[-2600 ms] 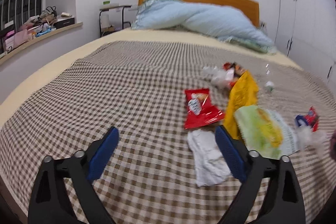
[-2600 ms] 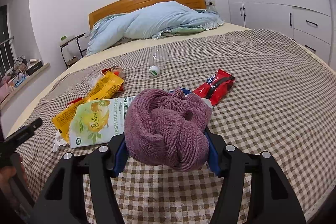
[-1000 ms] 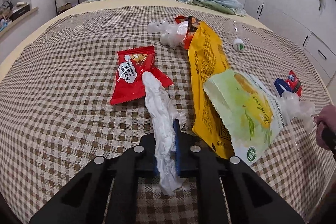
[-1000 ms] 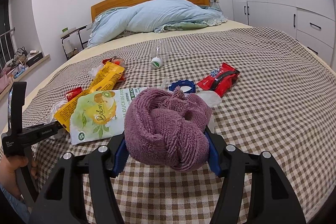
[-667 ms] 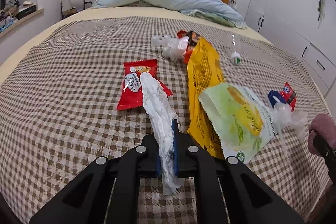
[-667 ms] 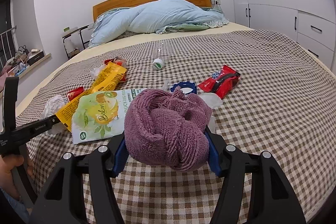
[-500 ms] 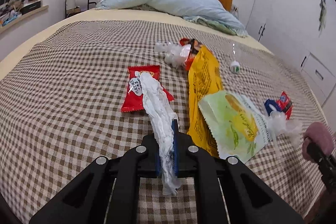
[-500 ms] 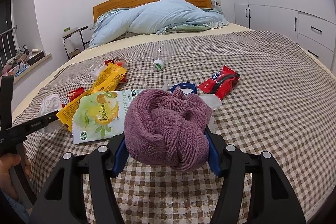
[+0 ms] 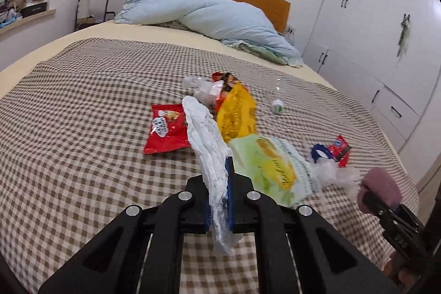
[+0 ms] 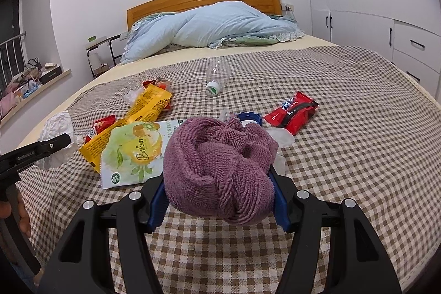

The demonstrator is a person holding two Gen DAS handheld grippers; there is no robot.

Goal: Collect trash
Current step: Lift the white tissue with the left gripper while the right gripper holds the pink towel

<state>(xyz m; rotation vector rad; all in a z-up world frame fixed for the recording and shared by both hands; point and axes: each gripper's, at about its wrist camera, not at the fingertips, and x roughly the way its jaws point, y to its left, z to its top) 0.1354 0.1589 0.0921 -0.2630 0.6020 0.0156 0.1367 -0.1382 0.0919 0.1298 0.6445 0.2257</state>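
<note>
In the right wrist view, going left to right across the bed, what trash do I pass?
white tissue in the left gripper → yellow snack bag → clear bottle → red wrapper. The green pouch and blue cap overlap the purple towel, so I left them out.

- The left gripper (image 9: 219, 194) had its jaws pinched nearly together on a crumpled white tissue (image 9: 209, 145), which stood up between the blue pads and hung out below them.
- The right gripper (image 10: 217, 183) pointed slightly downward, its jaws set wide, clamping a bundled purple cloth (image 10: 220, 167).
- A hand (image 10: 13, 214) gripped the left gripper's handle at the near left.
</note>
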